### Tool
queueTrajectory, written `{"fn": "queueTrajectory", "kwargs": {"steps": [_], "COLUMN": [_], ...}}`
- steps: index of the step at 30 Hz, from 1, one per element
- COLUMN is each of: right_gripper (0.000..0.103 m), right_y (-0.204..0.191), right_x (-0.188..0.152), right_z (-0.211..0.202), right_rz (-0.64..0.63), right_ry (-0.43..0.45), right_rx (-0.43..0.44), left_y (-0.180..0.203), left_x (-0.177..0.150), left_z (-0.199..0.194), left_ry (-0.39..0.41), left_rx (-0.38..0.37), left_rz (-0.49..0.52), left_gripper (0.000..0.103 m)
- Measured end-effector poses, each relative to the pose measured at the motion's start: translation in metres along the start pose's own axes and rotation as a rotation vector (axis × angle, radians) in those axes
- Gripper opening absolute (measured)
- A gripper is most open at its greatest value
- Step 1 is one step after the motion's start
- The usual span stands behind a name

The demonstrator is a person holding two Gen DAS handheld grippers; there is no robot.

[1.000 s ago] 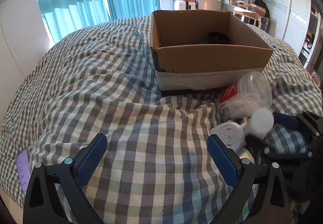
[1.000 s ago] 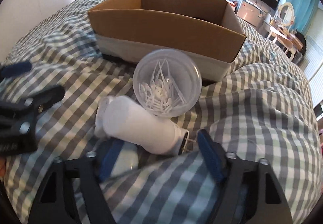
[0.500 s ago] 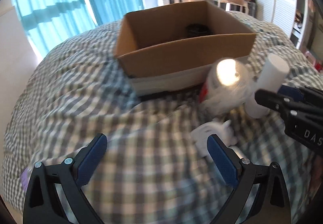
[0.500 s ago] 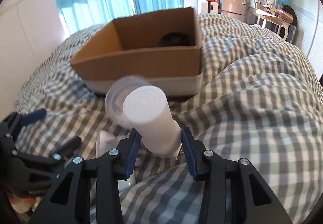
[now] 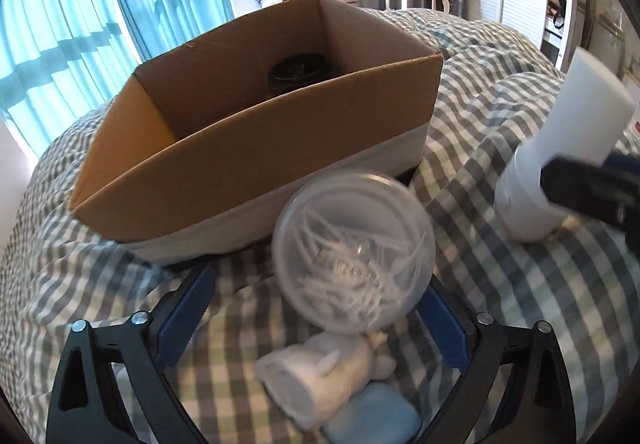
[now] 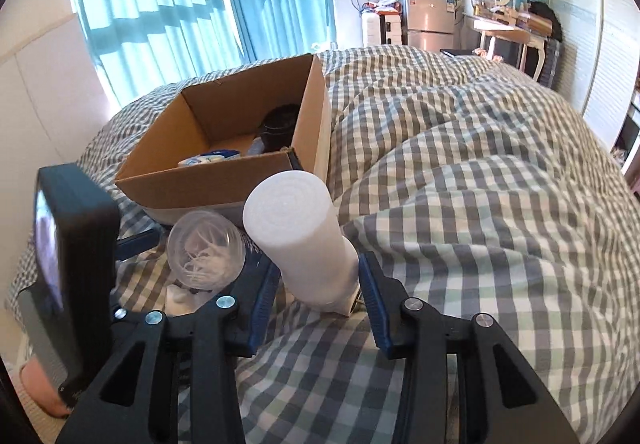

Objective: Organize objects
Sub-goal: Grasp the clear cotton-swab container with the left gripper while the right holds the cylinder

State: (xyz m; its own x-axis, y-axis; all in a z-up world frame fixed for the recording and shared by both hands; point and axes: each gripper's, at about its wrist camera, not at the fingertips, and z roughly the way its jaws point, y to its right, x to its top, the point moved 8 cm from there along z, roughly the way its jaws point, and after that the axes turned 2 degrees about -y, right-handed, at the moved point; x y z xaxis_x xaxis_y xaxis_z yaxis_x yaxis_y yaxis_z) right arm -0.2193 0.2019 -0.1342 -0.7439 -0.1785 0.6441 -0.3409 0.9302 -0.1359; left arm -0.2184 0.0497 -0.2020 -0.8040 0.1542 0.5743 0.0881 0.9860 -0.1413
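Right gripper (image 6: 320,296): blue pads clamped on the sides of a white plastic cylinder bottle (image 6: 304,236), tilted downward. Left gripper (image 5: 316,320): jaws wide, have just been closing, straddling a clear round plastic tub (image 5: 352,256); pad contact unclear.

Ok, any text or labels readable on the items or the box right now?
Nothing reads clearly.
Clear tub: faint print, too blurred to read.
Blue-and-white packet in the cardboard box: label too small.
Fridge stickers: too small.
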Motion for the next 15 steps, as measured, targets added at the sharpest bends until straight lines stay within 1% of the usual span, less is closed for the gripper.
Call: {"fn": "queueTrajectory", "kwargs": {"steps": [1, 3, 4, 5, 6, 12, 15], "right_gripper": [0.041, 0.041, 0.041, 0.041, 0.041, 0.041, 0.041], "right_y": [0.000, -0.001, -0.002, -0.002, -0.002, -0.003, -0.007], "right_x": [-0.001, -0.003, -0.003, -0.004, -0.004, -0.005, -0.006], "right_z": [0.001, 0.003, 0.003, 0.004, 0.004, 0.002, 0.001], "right_rz": [-0.002, -0.004, -0.006, -0.007, -0.006, -0.001, -0.014], "right_ry": [-0.001, 0.000, 0.001, 0.003, 0.005, 0.023, 0.014], "right_rx": [0.001, 0.006, 0.009, 0.014, 0.017, 0.016, 0.019], "left_y": [0.000, 0.003, 0.006, 0.006, 0.005, -0.003, -0.006], "left_x": [0.000, 0.001, 0.001, 0.001, 0.000, -0.002, 0.000], "left_z": [0.002, 0.003, 0.005, 0.004, 0.003, -0.011, -0.021], "left_ry": [0.001, 0.000, 0.001, 0.005, 0.009, 0.029, 0.010], "left_rx": [-0.003, -0.020, -0.035, -0.050, -0.055, -0.042, -0.009], "left_rz": [0.000, 0.001, 0.000, -0.004, -0.007, -0.034, -0.024], "left_gripper": [0.093, 0.078, 0.074, 0.066, 0.064, 0.064, 0.064]}}
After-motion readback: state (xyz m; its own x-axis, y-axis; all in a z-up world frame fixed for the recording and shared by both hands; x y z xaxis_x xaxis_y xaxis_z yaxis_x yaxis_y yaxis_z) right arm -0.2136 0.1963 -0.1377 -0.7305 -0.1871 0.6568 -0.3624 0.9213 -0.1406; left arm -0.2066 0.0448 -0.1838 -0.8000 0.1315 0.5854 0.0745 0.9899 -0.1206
